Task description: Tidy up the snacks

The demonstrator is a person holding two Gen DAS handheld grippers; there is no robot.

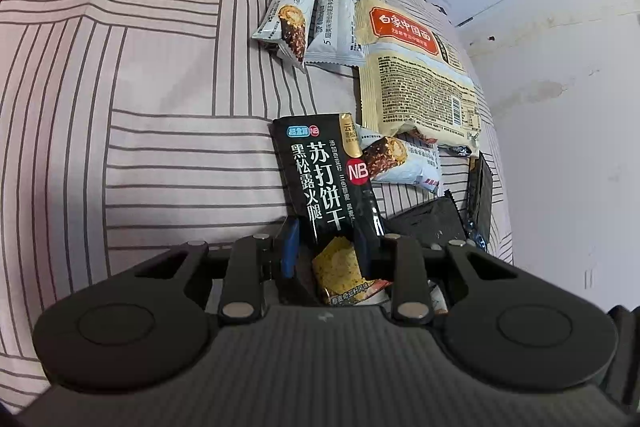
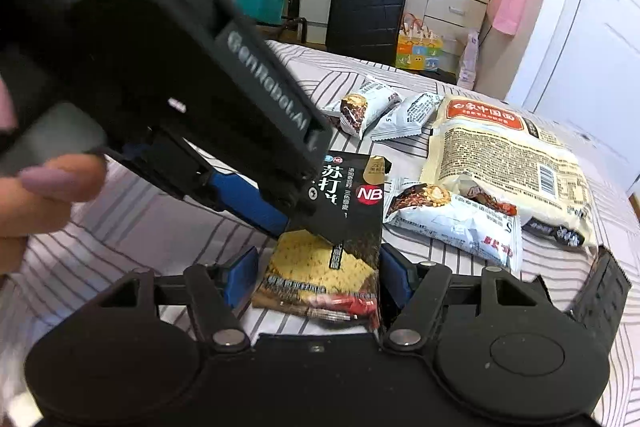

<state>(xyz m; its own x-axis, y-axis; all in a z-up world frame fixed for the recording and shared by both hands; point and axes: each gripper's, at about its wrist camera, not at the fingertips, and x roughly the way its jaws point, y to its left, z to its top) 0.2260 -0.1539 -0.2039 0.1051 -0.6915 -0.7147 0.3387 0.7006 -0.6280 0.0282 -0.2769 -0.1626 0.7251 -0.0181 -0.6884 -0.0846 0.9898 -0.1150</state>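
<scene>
A black soda-cracker packet [image 1: 316, 171] sticks up between the fingers of my left gripper [image 1: 328, 247], which is shut on its lower half. In the right wrist view the left gripper [image 2: 304, 215] comes in from the upper left and clamps the same packet [image 2: 340, 227] at its middle. The packet's lower end lies between the blue pads of my right gripper [image 2: 318, 275]. The right pad is at the packet's edge and a thin gap shows at the left pad. A person's hand [image 2: 40, 195] holds the left gripper.
On the striped bedspread [image 1: 140, 107] lie a cream noodle bag [image 1: 416, 75], two pale blue snack packets [image 1: 288, 15] beyond it and a third [image 1: 404, 159] beside the black packet. More black packets [image 1: 432, 223] lie at the right. A suitcase [image 2: 366, 7] stands past the bed.
</scene>
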